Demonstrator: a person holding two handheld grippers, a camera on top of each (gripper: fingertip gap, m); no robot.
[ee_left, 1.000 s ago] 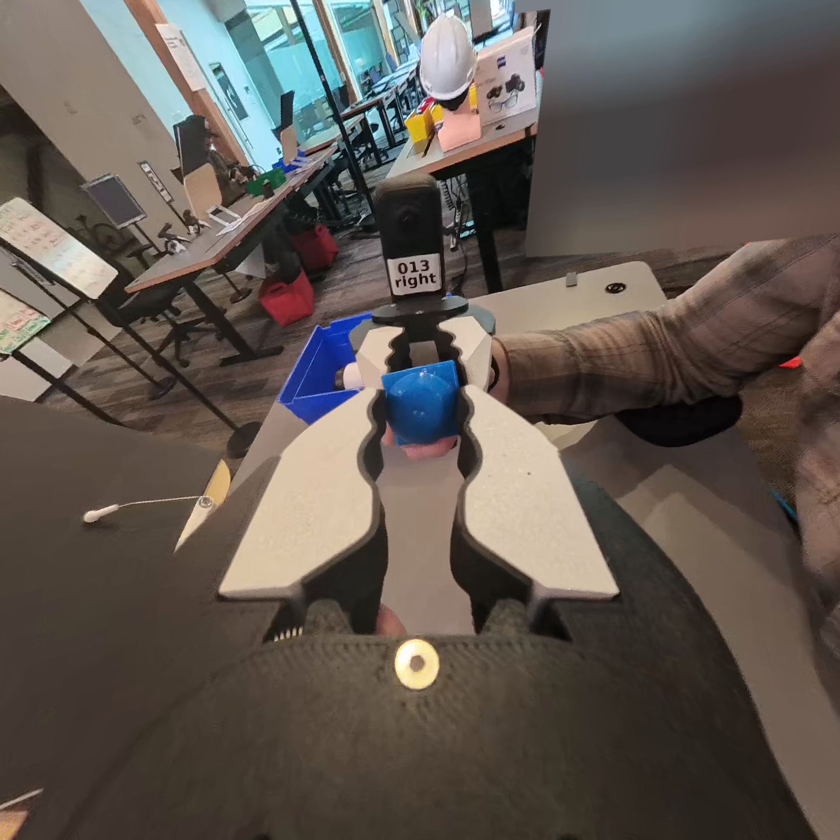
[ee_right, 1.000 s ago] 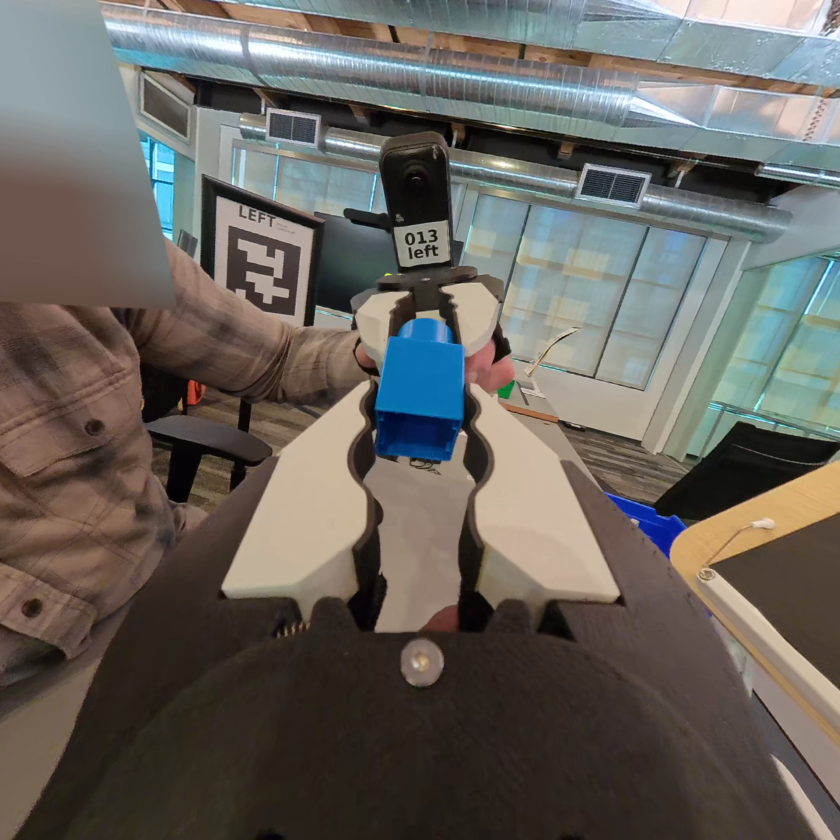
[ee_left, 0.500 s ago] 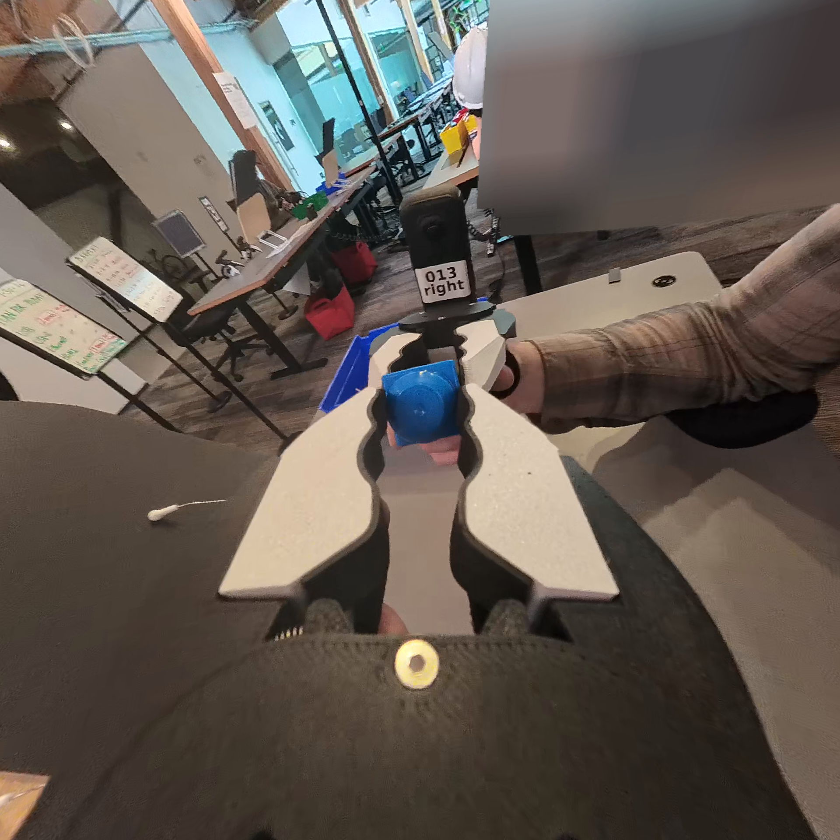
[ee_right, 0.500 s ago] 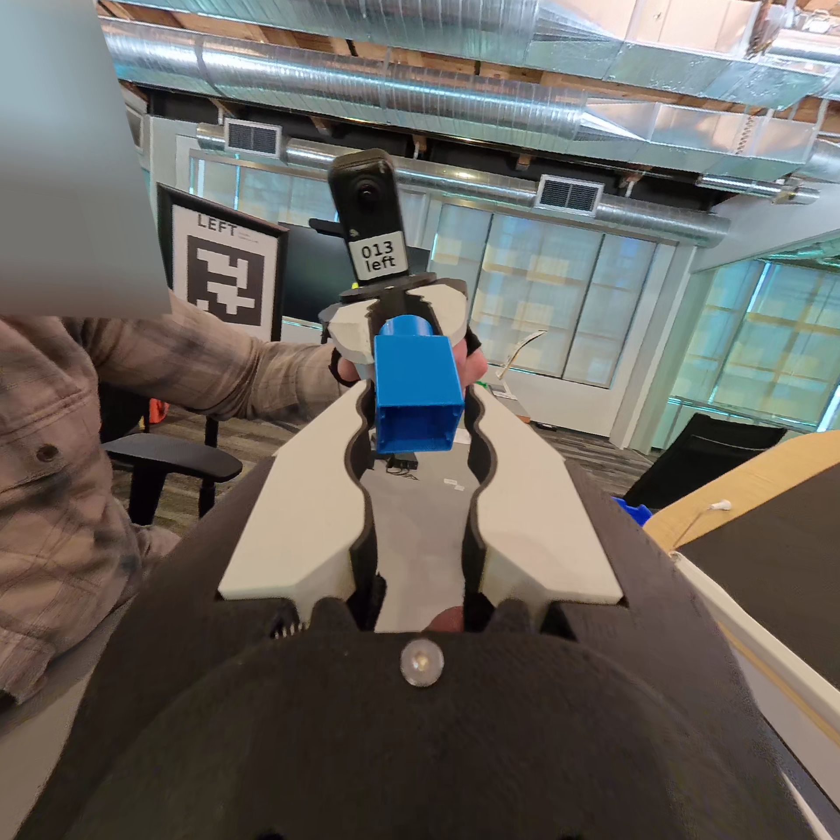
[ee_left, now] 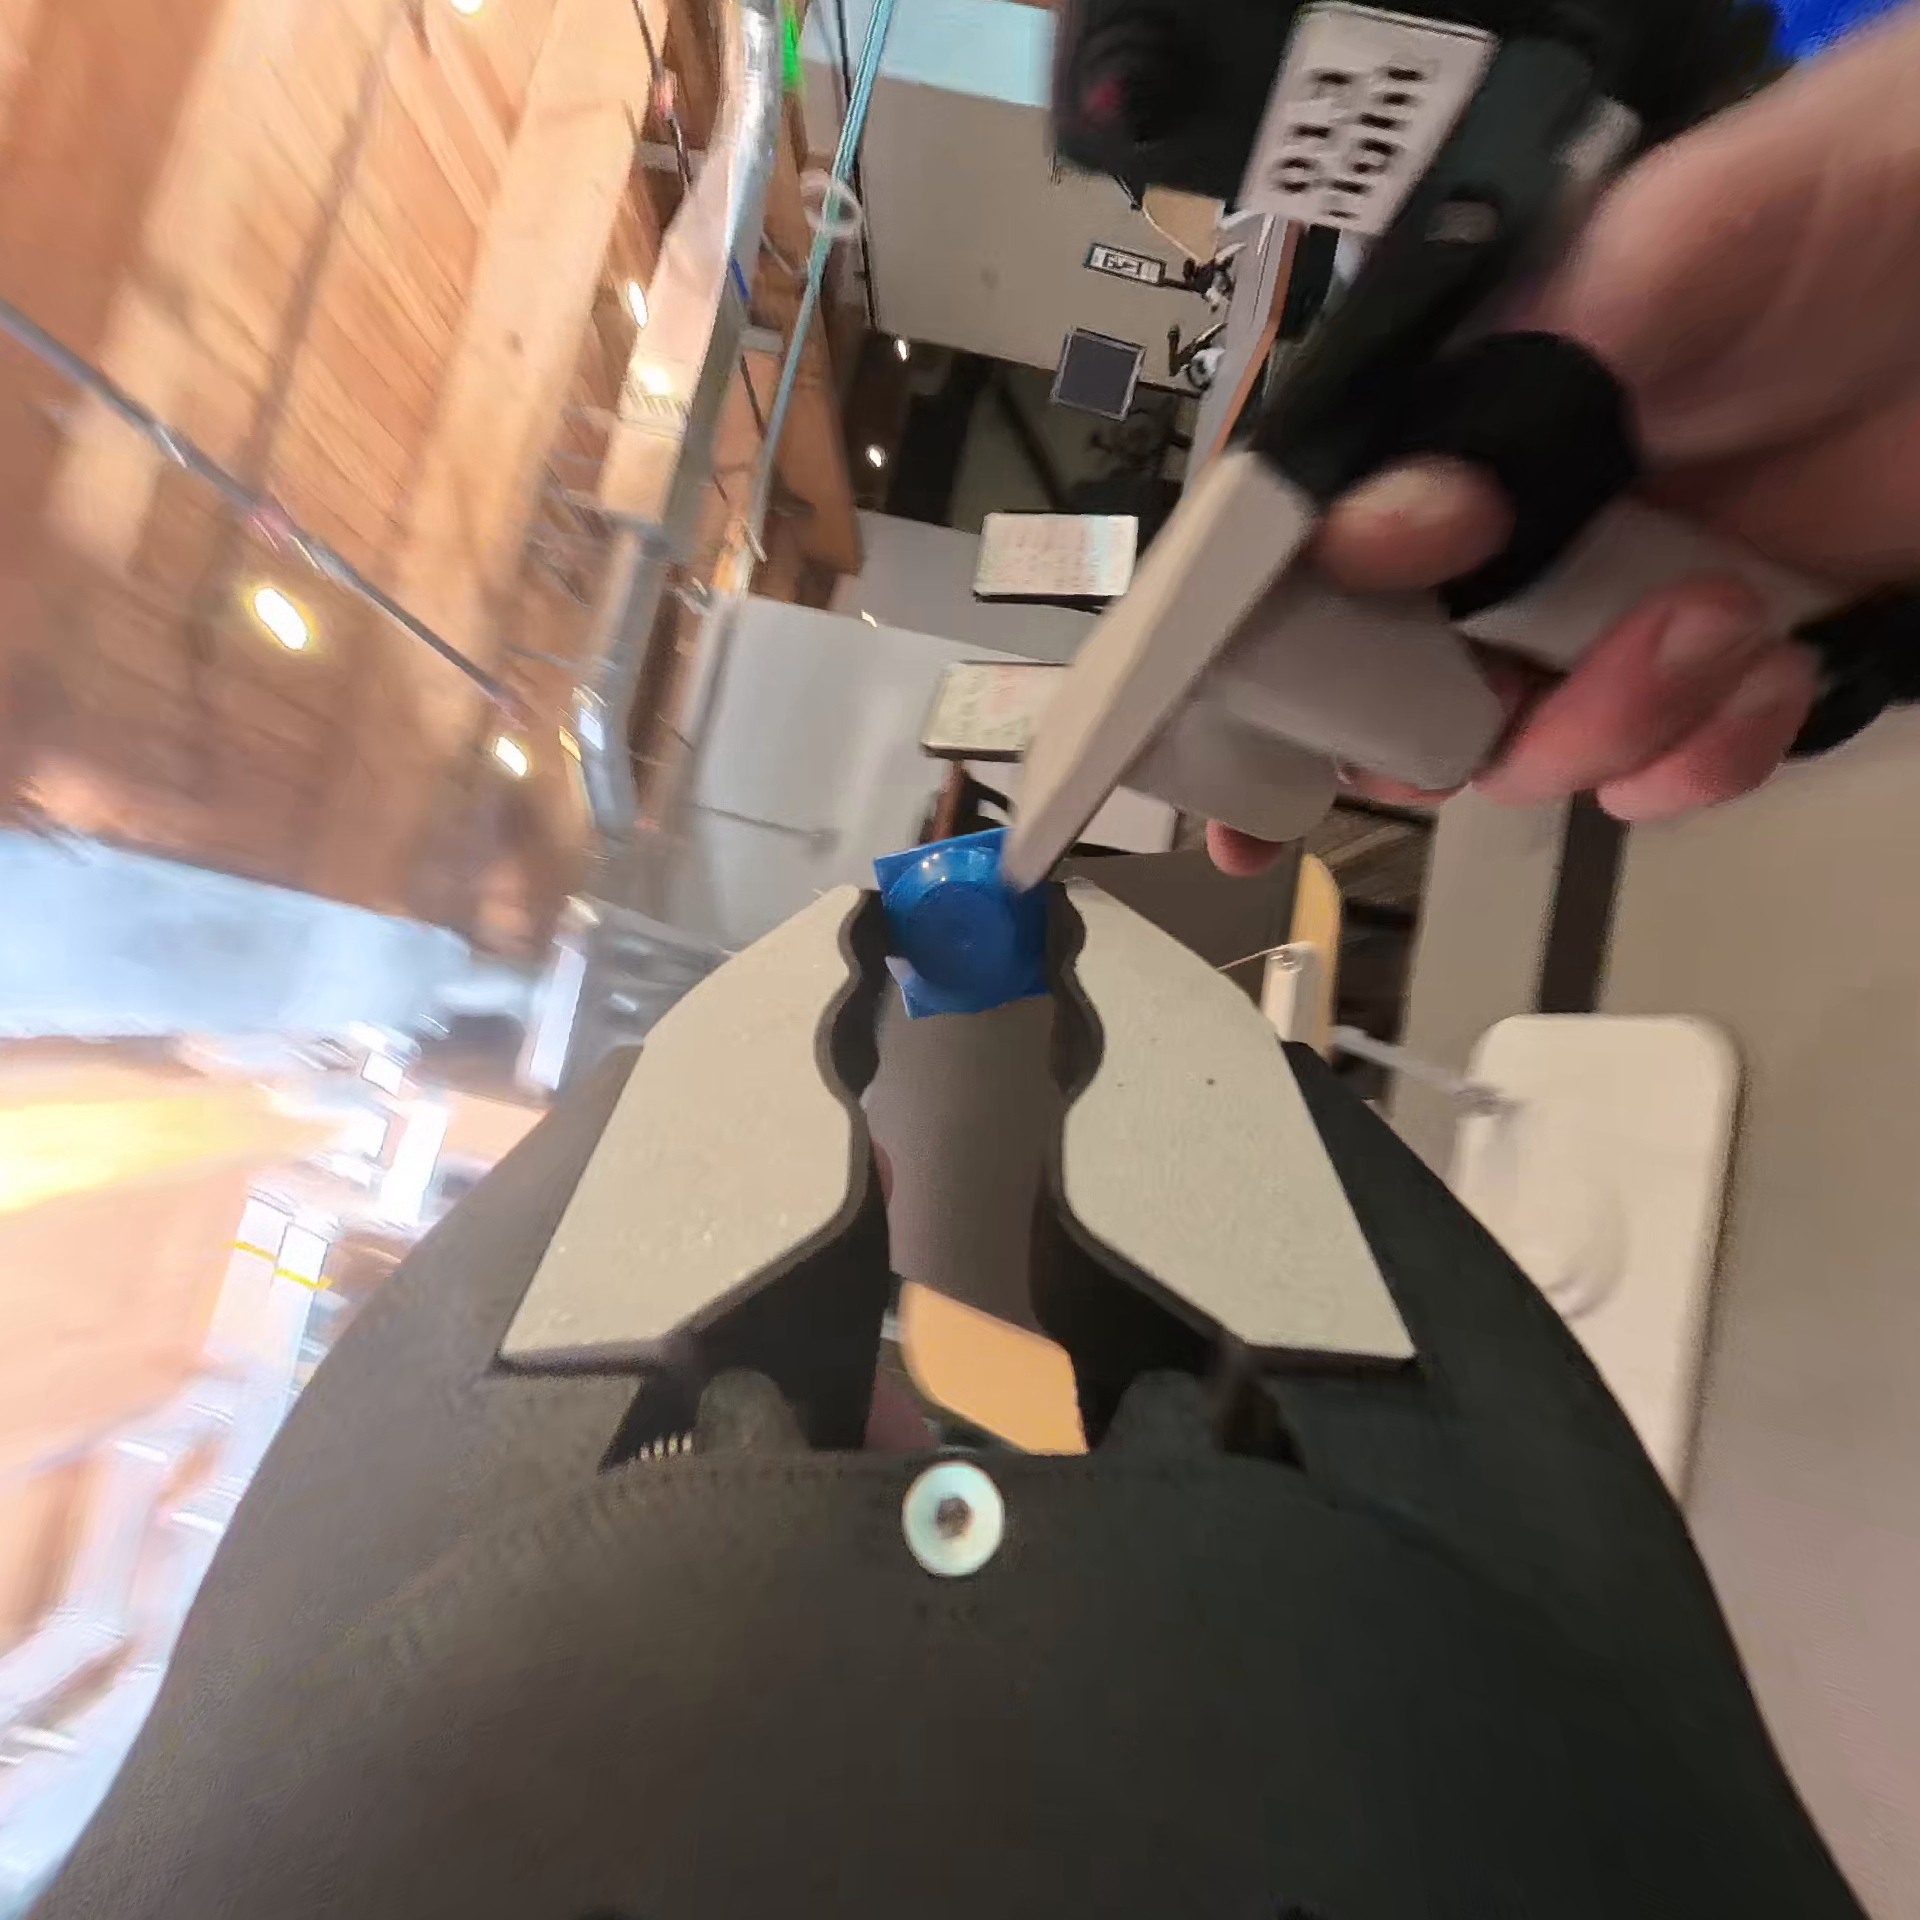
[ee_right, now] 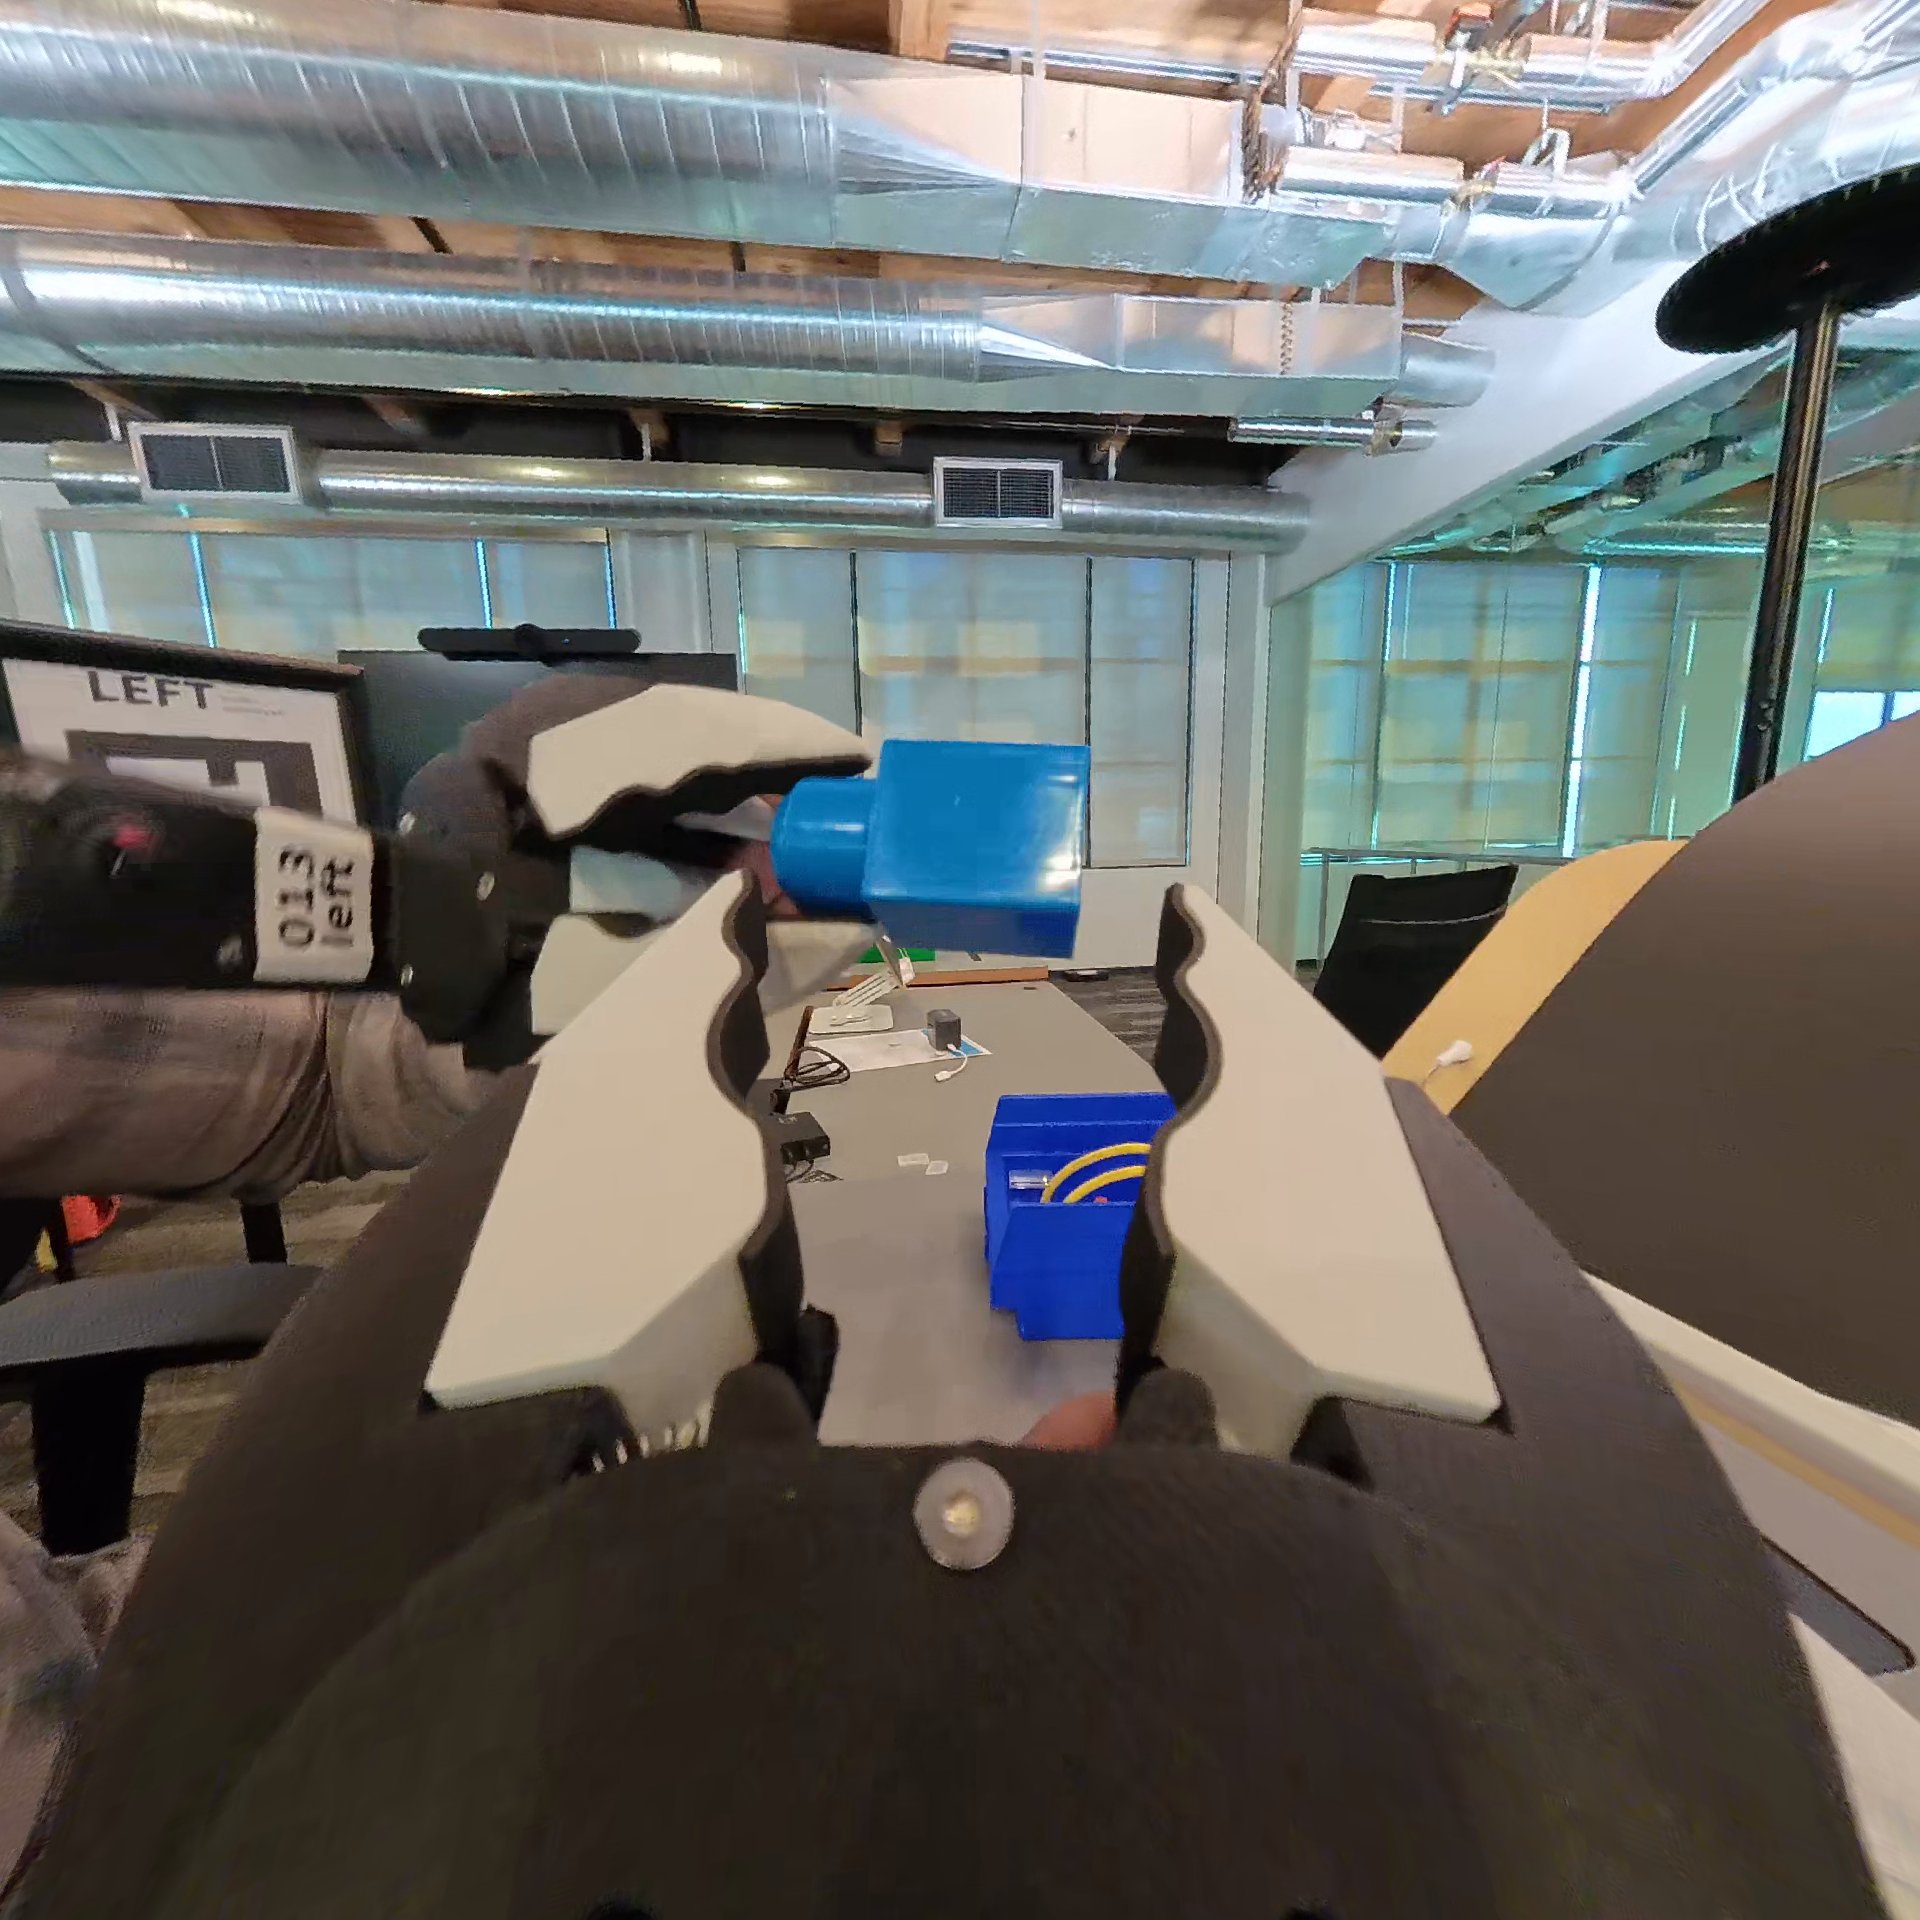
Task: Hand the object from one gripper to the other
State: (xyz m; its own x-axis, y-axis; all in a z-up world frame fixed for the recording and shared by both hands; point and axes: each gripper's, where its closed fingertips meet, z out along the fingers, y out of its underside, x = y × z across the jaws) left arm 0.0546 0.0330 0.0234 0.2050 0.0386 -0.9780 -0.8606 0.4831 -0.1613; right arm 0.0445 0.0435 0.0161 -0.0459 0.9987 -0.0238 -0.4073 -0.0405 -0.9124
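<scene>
the blue block [ee_right: 971, 847], a square body with a round stub on 1 end, hangs in the air above the grey desk [ee_right: 914, 1132], well clear of it. the left hand-held gripper [ee_right: 821, 831] comes in from the left of the right wrist view, turned on its side, and clamps the round stub end between its 2 fingers. in the left wrist view the same blue block [ee_left: 961, 925] sits pinched between the tips of that hand-held gripper [ee_left: 961, 951], jaws drawn narrow around it.

the right hand-held gripper [ee_right: 956, 925] stands wide apart, holding nothing; the block's square body floats just above and between its fingertips without touching either pad as far as the view shows. in the blurred left wrist view, 1 of its pale fingers [ee_left: 1132, 686] angles down beside the block, gripped by a person's hand [ee_left: 1621, 540] in a fingerless black glove.

judging by this, the handover is at its midpoint: the left holds, the right is lined up to receive. the next move calls for the right jaws to rise around the flat sides of the square body and squeeze firmly before the left lets go of the stub. a blue bin [ee_right: 1060, 1216] sits on the desk below.
</scene>
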